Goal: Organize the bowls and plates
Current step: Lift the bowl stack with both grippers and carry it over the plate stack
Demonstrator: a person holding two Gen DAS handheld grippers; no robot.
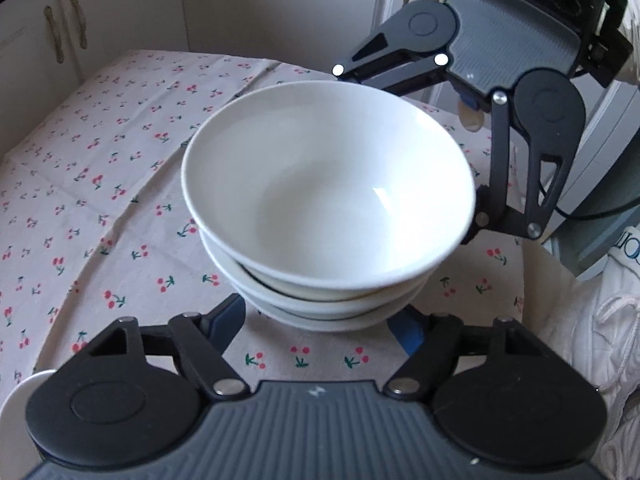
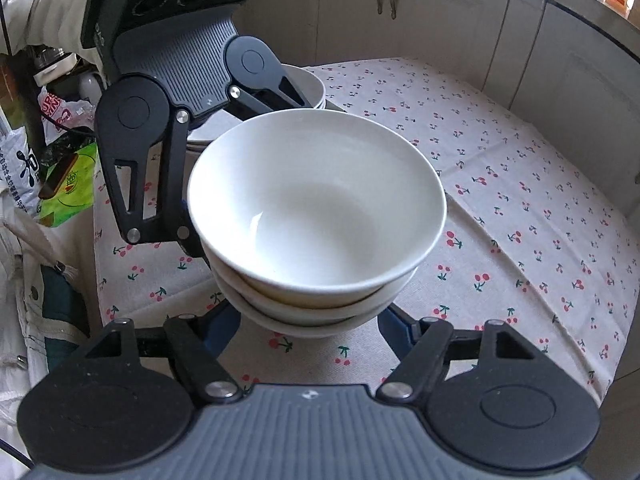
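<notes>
A stack of three white bowls (image 1: pixel 328 196) stands on the cherry-print tablecloth (image 1: pixel 100 184). It also shows in the right wrist view (image 2: pixel 316 204). My left gripper (image 1: pixel 320 328) is open with its blue-padded fingers (image 1: pixel 226 320) on either side of the stack's base. My right gripper (image 2: pixel 308 330) is open in the same way from the other side. Each gripper shows in the other's view, the right one (image 1: pixel 460 92) and the left one (image 2: pixel 192 92). The fingertips are hidden behind the bowls. I cannot tell if the pads touch.
More white dishes (image 2: pixel 308 84) stand behind the left gripper. A white plate edge (image 1: pixel 24 392) shows at the lower left. Cabinets (image 2: pixel 400 8) line the far side. Bags and packets (image 2: pixel 60 184) lie past the table's left edge.
</notes>
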